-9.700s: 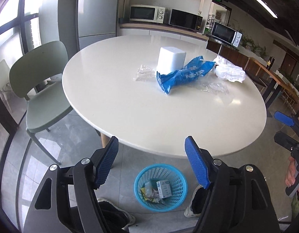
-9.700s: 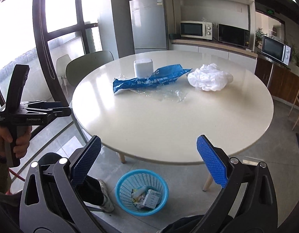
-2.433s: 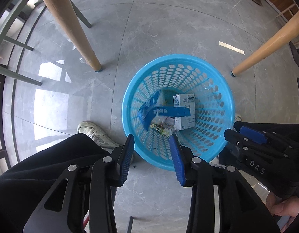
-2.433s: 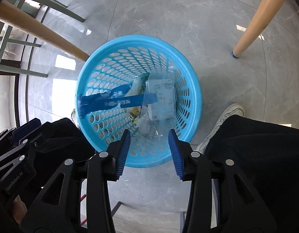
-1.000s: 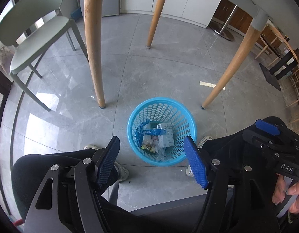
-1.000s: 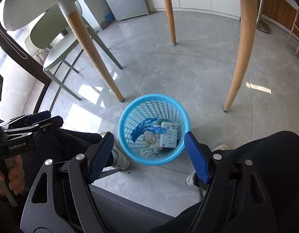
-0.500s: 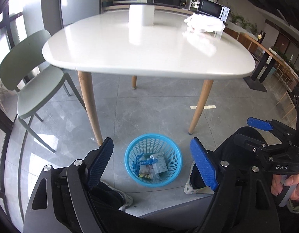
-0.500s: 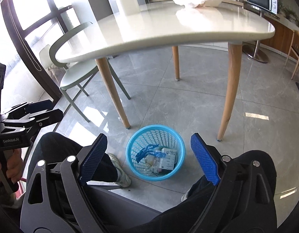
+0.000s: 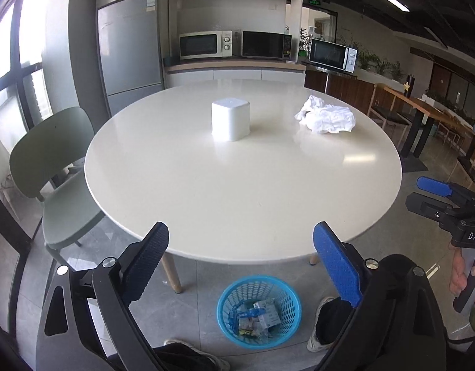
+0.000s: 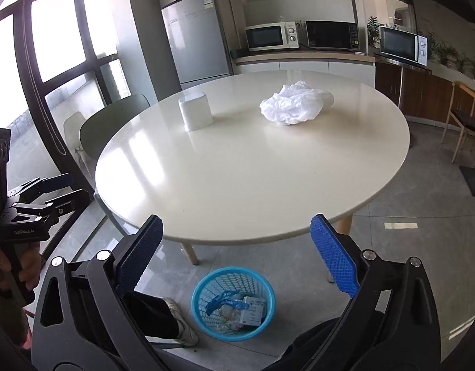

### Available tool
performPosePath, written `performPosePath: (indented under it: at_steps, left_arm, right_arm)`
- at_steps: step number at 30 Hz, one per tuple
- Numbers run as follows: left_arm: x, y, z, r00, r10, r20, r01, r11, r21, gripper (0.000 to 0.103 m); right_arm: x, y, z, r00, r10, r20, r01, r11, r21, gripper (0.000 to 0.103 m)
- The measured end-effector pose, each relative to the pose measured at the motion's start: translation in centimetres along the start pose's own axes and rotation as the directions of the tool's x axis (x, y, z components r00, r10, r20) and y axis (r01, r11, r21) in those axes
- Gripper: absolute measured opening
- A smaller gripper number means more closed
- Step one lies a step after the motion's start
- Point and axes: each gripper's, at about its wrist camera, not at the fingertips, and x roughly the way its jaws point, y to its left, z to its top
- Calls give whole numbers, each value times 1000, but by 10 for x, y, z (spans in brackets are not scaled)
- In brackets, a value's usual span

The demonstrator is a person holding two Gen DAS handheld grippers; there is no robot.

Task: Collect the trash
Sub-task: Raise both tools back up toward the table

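So the right tongs (image 9: 435, 196) read "DAS" and the left tongs (image 10: 50, 190) "GenRobot.AI"; both are spreading wide with nothing between them. One crumpled white plastic bag (image 9: 325, 119) lies on the round bench (image 9: 237, 185) beside one white box (image 9: 230, 119). One blue basket (image 10: 233, 304) on the floor holds wrappers.

Box (image 9: 230, 119) left of crumpled bag (image 9: 326, 118) on table (image 9: 243, 185); basket (image 9: 258, 310) below.
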Motion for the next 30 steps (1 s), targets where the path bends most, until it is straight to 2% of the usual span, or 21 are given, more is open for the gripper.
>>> performPosePath:
  at_steps: [7,13,24,30]
  left_arm:
    - [18,9,39,998,36,46,-37,999,17,94]
    - [51,14,66,998,44,35,-44,999,10,94]
    - [104,19,104,999,45,9,-46,997,61,95]
    - [128,26,116,1000,15,-13,-14,993,115,96]
  right_arm:
    - [10,-26,37,999,-37,40,35,999,34,94]
    - [27,-43,63,997,-68,49,65,997,46,94]
    - [65,-64,92,997,-72,0,71,992,101,94]
    - [87,-80,109,997,-63,-33,67,987,146,94]
